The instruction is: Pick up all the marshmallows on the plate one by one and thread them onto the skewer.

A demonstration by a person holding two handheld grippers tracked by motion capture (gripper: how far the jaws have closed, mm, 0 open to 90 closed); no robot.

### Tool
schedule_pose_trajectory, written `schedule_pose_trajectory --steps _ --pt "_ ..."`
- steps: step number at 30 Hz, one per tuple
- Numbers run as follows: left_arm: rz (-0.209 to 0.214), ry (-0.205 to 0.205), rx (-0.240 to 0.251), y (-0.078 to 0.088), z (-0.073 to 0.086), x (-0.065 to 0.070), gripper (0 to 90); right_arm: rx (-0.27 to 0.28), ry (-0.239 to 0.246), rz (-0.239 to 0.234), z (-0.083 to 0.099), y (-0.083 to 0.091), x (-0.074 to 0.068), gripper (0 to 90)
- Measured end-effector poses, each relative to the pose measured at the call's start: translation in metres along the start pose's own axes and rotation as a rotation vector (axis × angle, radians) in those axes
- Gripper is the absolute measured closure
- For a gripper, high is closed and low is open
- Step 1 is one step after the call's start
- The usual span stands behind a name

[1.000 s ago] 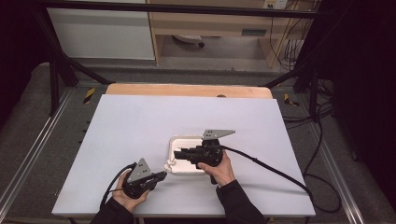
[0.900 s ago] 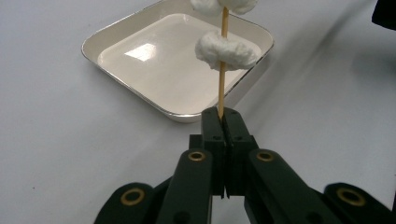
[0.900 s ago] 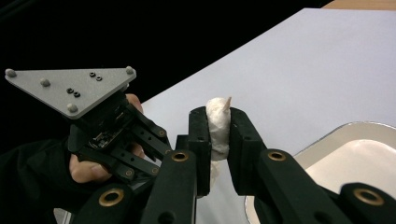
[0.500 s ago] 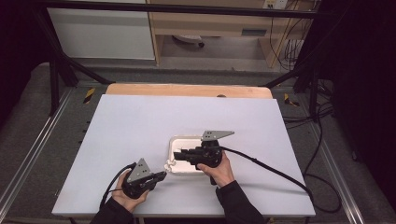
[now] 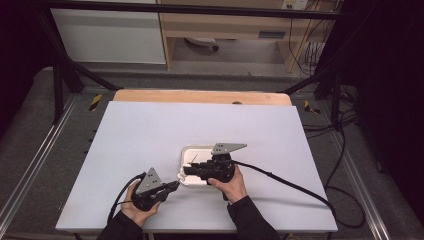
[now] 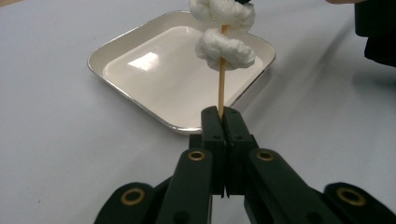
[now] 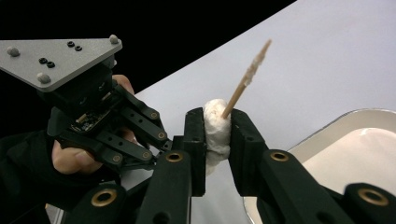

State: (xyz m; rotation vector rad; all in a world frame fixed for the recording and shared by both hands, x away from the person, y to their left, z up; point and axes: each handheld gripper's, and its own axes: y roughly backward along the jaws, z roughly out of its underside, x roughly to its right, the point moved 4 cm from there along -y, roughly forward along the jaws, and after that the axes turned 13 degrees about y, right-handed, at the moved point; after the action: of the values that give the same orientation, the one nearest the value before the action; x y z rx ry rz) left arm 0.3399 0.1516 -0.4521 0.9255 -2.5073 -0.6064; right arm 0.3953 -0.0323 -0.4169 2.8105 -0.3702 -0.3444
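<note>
My left gripper (image 6: 224, 116) is shut on the bottom end of a thin wooden skewer (image 6: 220, 88), which stands up over the white tray (image 6: 135, 100). Two white fluffy lumps are threaded on it, a lower lump (image 6: 224, 44) and an upper lump (image 6: 222, 11). My right gripper (image 7: 217, 123) has the upper lump (image 7: 215, 130) between its pads, both touching it, with the skewer's frayed tip (image 7: 252, 67) poking out above. Its jaws have just been opening a little. In the high view the left gripper (image 5: 176, 185) and right gripper (image 5: 186, 171) meet at the tray's near left corner.
The tray (image 5: 192, 151) lies on a white tabletop (image 5: 150, 135), slightly right of centre and near the front edge. A black cable (image 5: 290, 185) trails right from the right gripper. A wooden strip (image 5: 200, 96) runs along the table's far edge.
The right gripper has shifted slightly left and nearer, toward the left gripper. The left gripper has stayed where it was.
</note>
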Motion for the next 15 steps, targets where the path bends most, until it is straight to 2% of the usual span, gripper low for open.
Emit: schedule_pose_trajectory --steps 8,15 --pt "0.01 0.005 -0.007 -0.0022 -0.0004 0.0007 89.5 -0.036 0.047 0.032 -0.0029 0.0075 -0.0017 60.8" --pt "0.004 -0.002 0.006 -0.0011 -0.0011 0.0016 89.5 -0.055 0.07 0.051 -0.0041 0.0109 -0.0009 52.8"
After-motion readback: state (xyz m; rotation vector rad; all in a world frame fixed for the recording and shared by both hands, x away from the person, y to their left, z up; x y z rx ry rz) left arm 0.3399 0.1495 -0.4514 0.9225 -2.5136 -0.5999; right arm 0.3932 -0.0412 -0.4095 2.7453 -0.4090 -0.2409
